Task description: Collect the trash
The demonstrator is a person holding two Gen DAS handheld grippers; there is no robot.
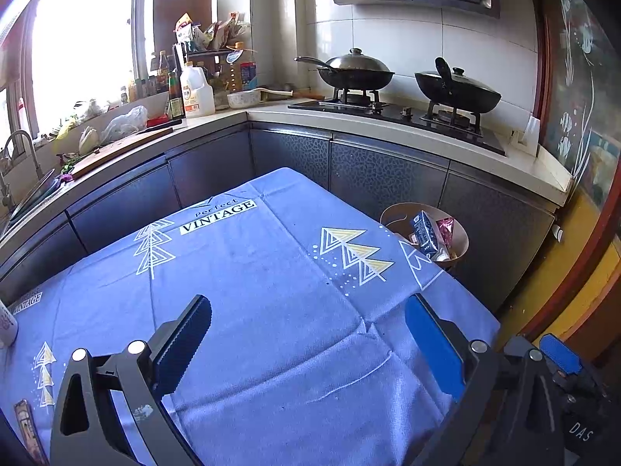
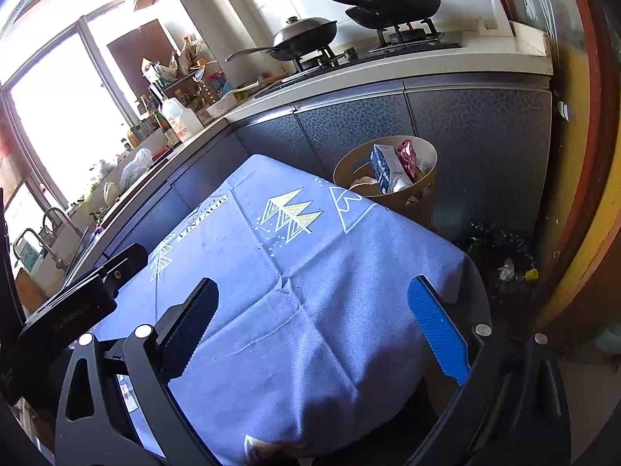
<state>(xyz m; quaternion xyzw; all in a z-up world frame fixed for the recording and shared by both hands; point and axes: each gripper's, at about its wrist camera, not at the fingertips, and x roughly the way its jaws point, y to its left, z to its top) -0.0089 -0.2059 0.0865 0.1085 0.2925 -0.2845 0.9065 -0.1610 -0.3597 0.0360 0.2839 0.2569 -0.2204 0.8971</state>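
A round tan trash bin (image 1: 462,233) (image 2: 429,155) stands on the floor past the table's far right corner. In it are a dark blue carton (image 1: 425,231) (image 2: 382,167), a pink-red wrapper (image 1: 446,227) (image 2: 407,155) and other scraps. My left gripper (image 1: 310,334) is open and empty, low over the blue tablecloth (image 1: 252,272). My right gripper (image 2: 314,310) is open and empty over the cloth (image 2: 310,272) near its right edge. The right gripper's blue pad also shows at the right in the left wrist view (image 1: 561,353).
A white cup (image 1: 6,326) stands at the table's left edge and a printed packet (image 1: 27,427) lies at the near left. Small litter (image 2: 508,270) lies on the dark floor right of the table. A cabinet run with a stove and two pans (image 1: 357,68) lies behind.
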